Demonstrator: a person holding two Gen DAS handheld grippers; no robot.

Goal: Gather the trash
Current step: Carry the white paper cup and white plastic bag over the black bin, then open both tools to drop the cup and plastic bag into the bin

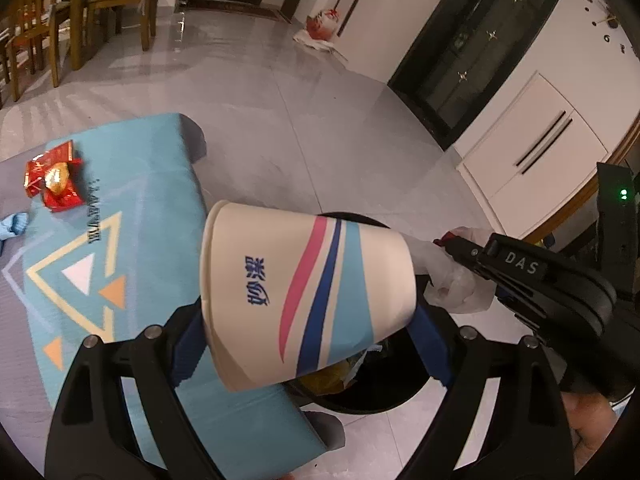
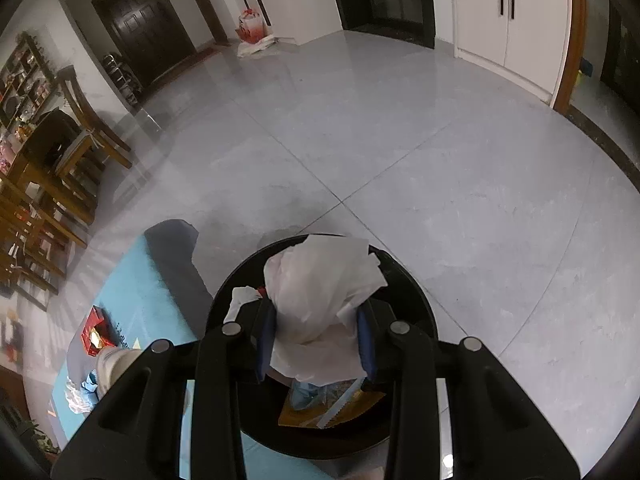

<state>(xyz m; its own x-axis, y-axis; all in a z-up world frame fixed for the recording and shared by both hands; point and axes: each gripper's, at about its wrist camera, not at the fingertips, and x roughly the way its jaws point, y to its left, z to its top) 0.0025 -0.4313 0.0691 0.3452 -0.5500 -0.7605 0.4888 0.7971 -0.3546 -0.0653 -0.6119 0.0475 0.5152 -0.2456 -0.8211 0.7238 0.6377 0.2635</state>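
My left gripper (image 1: 308,344) is shut on a paper cup (image 1: 304,292) with pink and blue stripes, held on its side at the mat's edge, partly over the black round bin (image 1: 360,400). My right gripper (image 2: 316,344) is shut on a crumpled white tissue (image 2: 320,296) and holds it over the bin (image 2: 416,308); it also shows in the left wrist view (image 1: 456,248) with the tissue (image 1: 456,288). Wrappers lie inside the bin (image 2: 332,404). A red wrapper (image 1: 54,180) lies on the blue mat (image 1: 140,184), also seen in the right wrist view (image 2: 94,332).
A blue scrap (image 1: 14,226) and crumpled clear plastic (image 2: 78,398) lie on the mat. Wooden chairs (image 1: 48,28) stand at the far left. White cabinets (image 1: 536,148) and a dark door (image 2: 144,20) line the walls. A red and white bag (image 1: 322,24) sits on the grey tile floor.
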